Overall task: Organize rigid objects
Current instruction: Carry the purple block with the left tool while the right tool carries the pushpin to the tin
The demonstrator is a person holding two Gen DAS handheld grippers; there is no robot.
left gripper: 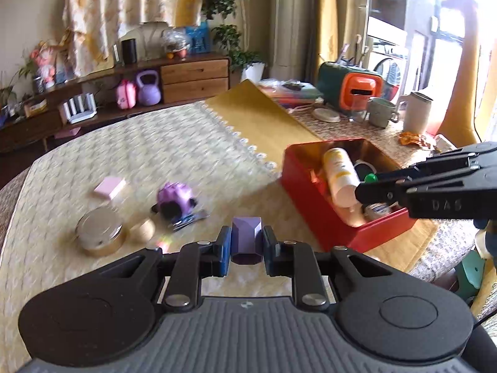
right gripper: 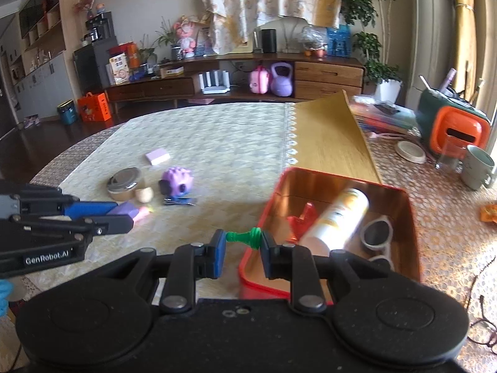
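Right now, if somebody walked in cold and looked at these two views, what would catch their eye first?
Probably the red tin box at the right of the table, holding a white and yellow bottle and white sunglasses. Next, the right gripper pinching a green chess pawn beside the box's rim, and the left gripper clamping a faceted purple block.

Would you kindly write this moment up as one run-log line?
left gripper: shut on purple block | right gripper: shut on green pawn, beside red box rim | box: white bottle, sunglasses
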